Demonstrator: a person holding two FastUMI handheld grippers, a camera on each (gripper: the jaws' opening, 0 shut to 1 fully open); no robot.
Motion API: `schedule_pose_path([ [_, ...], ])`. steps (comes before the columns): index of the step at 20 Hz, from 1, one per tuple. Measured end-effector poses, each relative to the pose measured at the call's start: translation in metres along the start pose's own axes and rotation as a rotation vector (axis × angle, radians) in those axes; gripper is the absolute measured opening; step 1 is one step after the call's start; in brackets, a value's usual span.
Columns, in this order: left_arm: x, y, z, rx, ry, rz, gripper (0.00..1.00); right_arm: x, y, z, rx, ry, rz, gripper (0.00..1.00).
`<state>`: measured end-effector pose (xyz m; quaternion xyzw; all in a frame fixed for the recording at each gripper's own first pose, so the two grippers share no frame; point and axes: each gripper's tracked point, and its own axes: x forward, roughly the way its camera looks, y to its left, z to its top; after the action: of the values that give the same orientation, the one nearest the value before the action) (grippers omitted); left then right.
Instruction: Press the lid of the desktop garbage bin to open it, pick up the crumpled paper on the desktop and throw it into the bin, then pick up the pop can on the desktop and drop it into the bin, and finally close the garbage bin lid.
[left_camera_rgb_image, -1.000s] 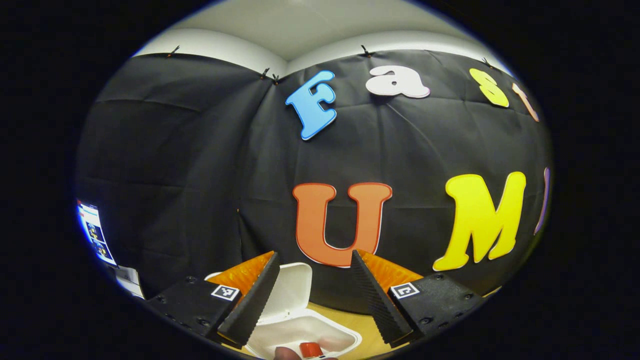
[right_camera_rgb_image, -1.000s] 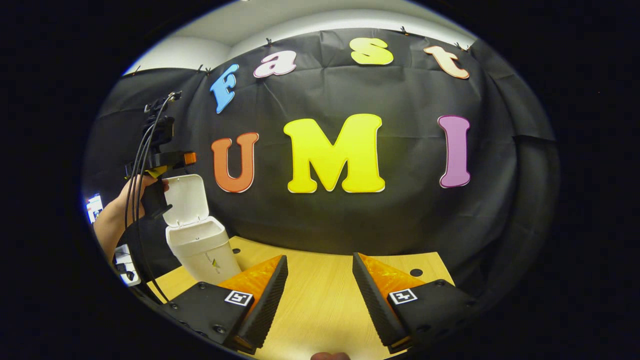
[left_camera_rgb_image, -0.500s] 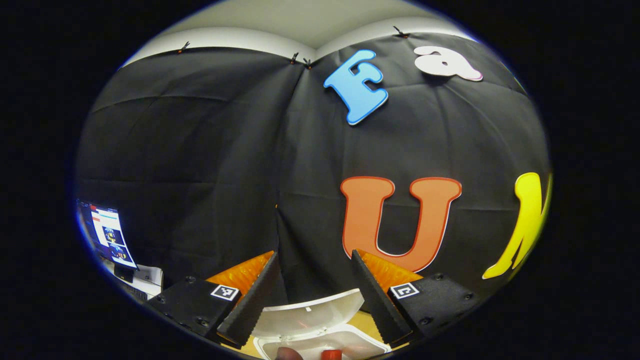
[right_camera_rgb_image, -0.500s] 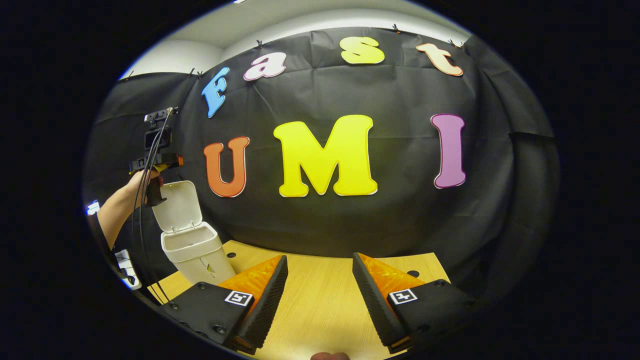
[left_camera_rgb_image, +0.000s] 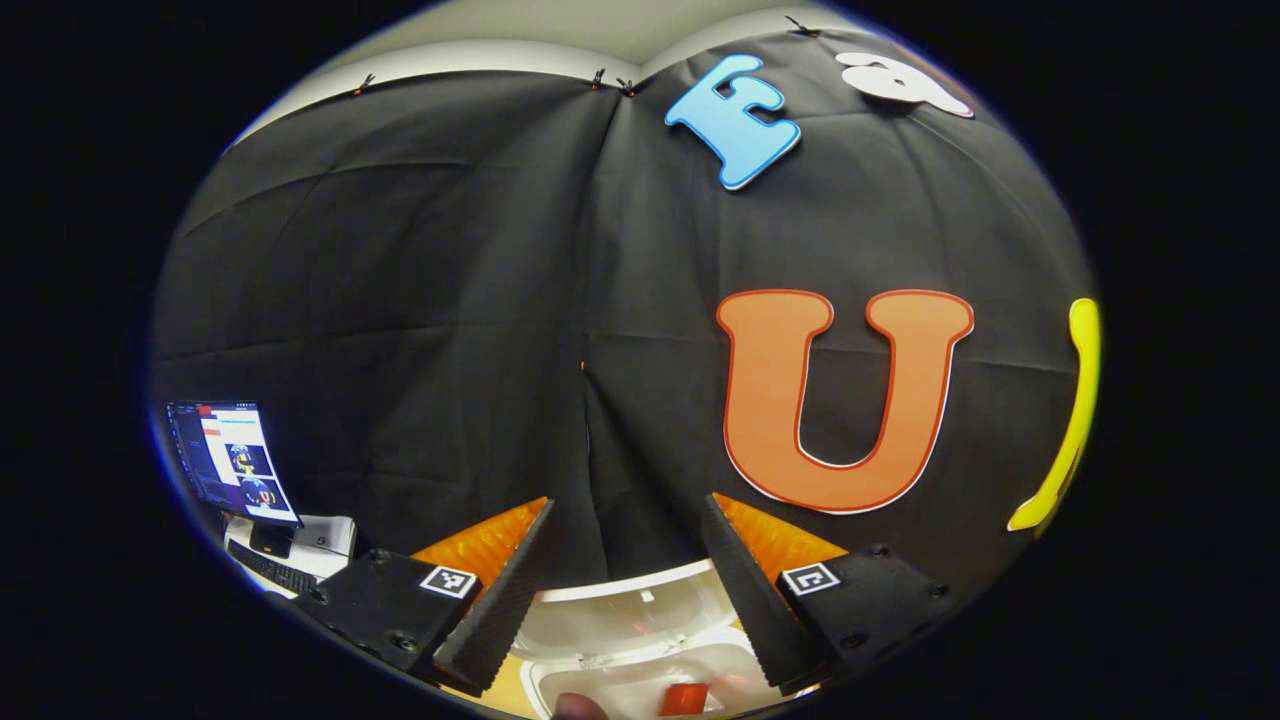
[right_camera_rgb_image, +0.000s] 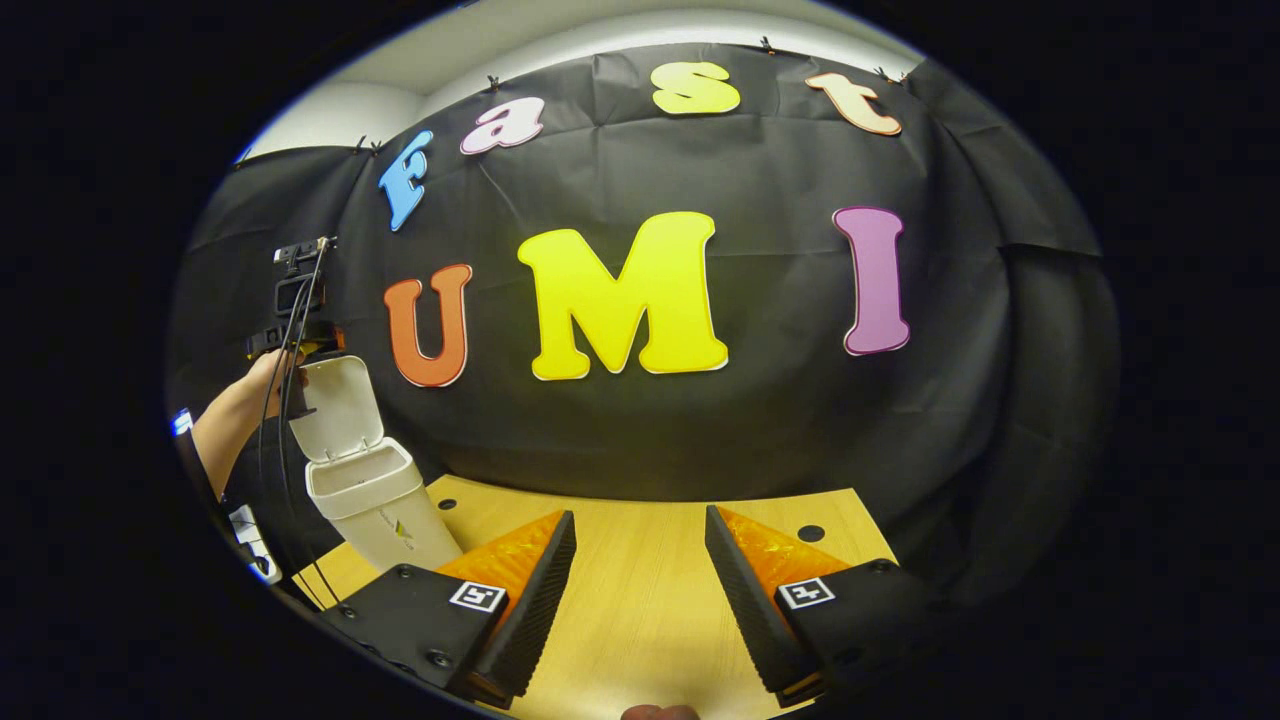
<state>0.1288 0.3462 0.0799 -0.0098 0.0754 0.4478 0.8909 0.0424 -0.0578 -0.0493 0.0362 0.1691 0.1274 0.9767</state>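
left gripper view: the left gripper (left_camera_rgb_image: 625, 580) is held directly above the garbage bin (left_camera_rgb_image: 640, 680), fingers spread with nothing between them. the raised lid (left_camera_rgb_image: 625, 615) is seen just beyond the fingertips, and a red object (left_camera_rgb_image: 683, 698), judged to be the pop can, lies inside the bin mouth at the lower edge. a monitor (left_camera_rgb_image: 225, 460) is noted outside the booth.

in the right gripper view, the bin (right_camera_rgb_image: 375, 505) is located at the left edge of the desk (right_camera_rgb_image: 640, 590), near the back, with its lid (right_camera_rgb_image: 335, 405) tilted open. the left gripper (right_camera_rgb_image: 295, 320), in a hand (right_camera_rgb_image: 265, 375), is positioned above the lid. the right gripper (right_camera_rgb_image: 635, 590) is held over bare desk, fingers spread and empty.

no crumpled paper or can is seen on the visible desk surface. opening and both disposals are therefore judged complete; whether the paper is in the bin cannot be confirmed. closing the lid is the only remaining step.
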Motion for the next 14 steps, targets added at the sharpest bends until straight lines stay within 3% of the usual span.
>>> schedule_pose_path([
  [4, -0.006, 0.001, -0.002, -0.002, -0.002, 0.008, 0.95, -0.007, -0.006, 0.001, -0.001, -0.003, -0.002, 0.83],
  [5, -0.010, 0.000, -0.006, -0.004, 0.001, 0.005, 1.00, -0.009, -0.007, 0.000, -0.003, -0.003, 0.000, 0.83],
  [6, -0.017, -0.003, -0.008, -0.005, 0.005, 0.003, 0.95, -0.011, -0.008, -0.001, -0.005, -0.003, 0.003, 0.83],
  [8, -0.035, -0.012, -0.015, -0.001, 0.008, -0.010, 0.95, -0.012, -0.007, -0.004, -0.005, 0.001, 0.017, 0.83],
  [14, -0.100, -0.039, -0.081, -0.026, 0.085, -0.048, 0.96, -0.015, 0.000, -0.013, -0.024, 0.016, 0.073, 0.82],
])
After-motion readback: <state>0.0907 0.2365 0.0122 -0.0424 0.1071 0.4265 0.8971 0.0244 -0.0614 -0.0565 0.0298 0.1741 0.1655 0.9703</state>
